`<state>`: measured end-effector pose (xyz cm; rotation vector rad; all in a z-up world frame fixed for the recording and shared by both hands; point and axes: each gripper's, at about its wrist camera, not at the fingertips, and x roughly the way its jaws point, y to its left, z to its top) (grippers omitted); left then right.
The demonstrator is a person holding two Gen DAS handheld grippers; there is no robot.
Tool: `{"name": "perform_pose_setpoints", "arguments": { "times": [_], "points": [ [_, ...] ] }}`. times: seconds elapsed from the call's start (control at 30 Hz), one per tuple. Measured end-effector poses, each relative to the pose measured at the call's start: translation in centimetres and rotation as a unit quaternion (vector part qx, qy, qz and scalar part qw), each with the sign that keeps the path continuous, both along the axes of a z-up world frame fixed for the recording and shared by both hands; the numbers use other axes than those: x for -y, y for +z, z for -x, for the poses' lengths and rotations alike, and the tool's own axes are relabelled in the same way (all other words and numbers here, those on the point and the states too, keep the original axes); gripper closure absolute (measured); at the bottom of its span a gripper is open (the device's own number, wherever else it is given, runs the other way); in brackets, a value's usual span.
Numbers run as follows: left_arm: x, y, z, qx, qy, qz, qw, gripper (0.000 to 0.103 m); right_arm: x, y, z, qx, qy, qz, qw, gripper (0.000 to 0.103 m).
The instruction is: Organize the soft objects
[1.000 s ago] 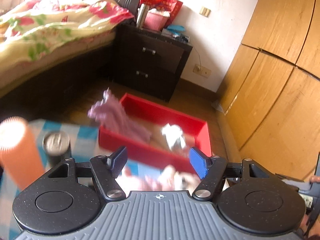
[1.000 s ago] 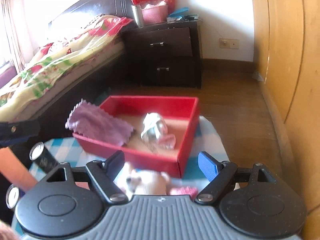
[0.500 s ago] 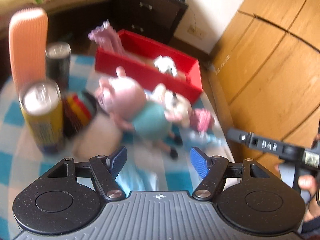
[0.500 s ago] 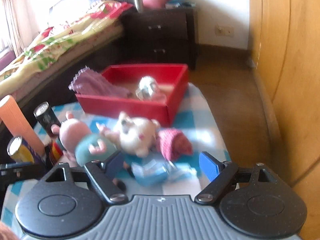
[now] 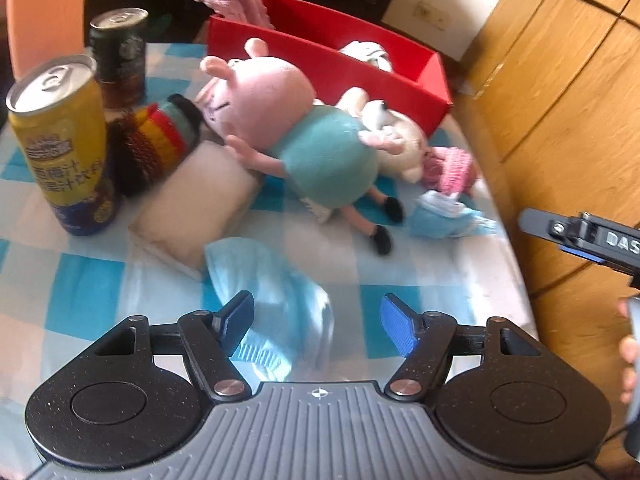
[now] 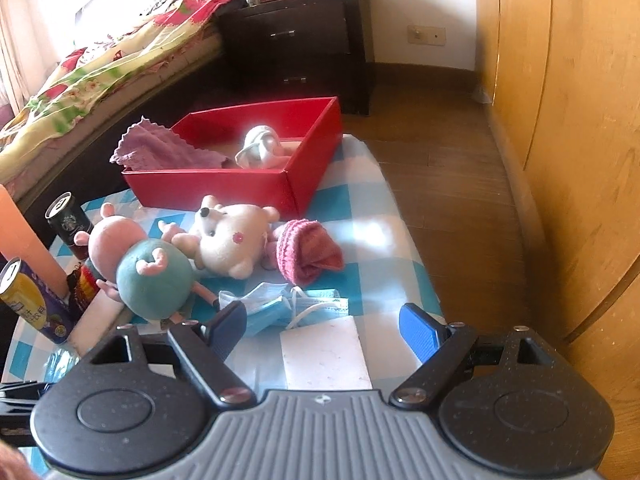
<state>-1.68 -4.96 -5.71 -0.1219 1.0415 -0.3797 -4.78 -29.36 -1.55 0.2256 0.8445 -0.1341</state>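
A red box (image 6: pixel 224 184) at the table's far end holds a purple cloth (image 6: pixel 160 150) and a white soft item (image 6: pixel 260 148). In front of it lie a pink pig plush in a teal dress (image 5: pixel 288 120), a cream bear plush (image 6: pixel 232 240), a pink knit hat (image 6: pixel 308 252), blue face masks (image 6: pixel 280 306), a striped knit piece (image 5: pixel 156 140) and a white pillow (image 5: pixel 200 200). My left gripper (image 5: pixel 318 320) is open, low over a blue mask (image 5: pixel 276 292). My right gripper (image 6: pixel 322 326) is open above the masks.
A yellow can (image 5: pixel 64 144), a dark can (image 5: pixel 118 52) and an orange cylinder (image 5: pixel 44 12) stand at the table's left. A white card (image 6: pixel 324 354) lies near me. Bed (image 6: pixel 100 68), nightstand (image 6: pixel 304 40) and wooden wardrobe (image 6: pixel 560 120) surround the checked table (image 6: pixel 380 240).
Both grippers tilted down and dropped toward the table, bringing the plush toys, masks and cans into view. Both stayed open.
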Motion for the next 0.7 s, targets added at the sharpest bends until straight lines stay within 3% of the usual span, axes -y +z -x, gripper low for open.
{"name": "perform_pose_setpoints", "arguments": {
  "times": [0.37, 0.7],
  "points": [
    [-0.1, -0.5, 0.4, -0.001, 0.018, -0.037, 0.9992, 0.029, -0.5, -1.2, -0.4, -0.024, 0.021, 0.003, 1.0, 0.041],
    [-0.3, -0.8, 0.1, -0.007, 0.022, -0.032, 0.9992, 0.028, -0.4, -2.3, -0.9, -0.041, 0.016, -0.003, 0.999, 0.04]
  ]
}}
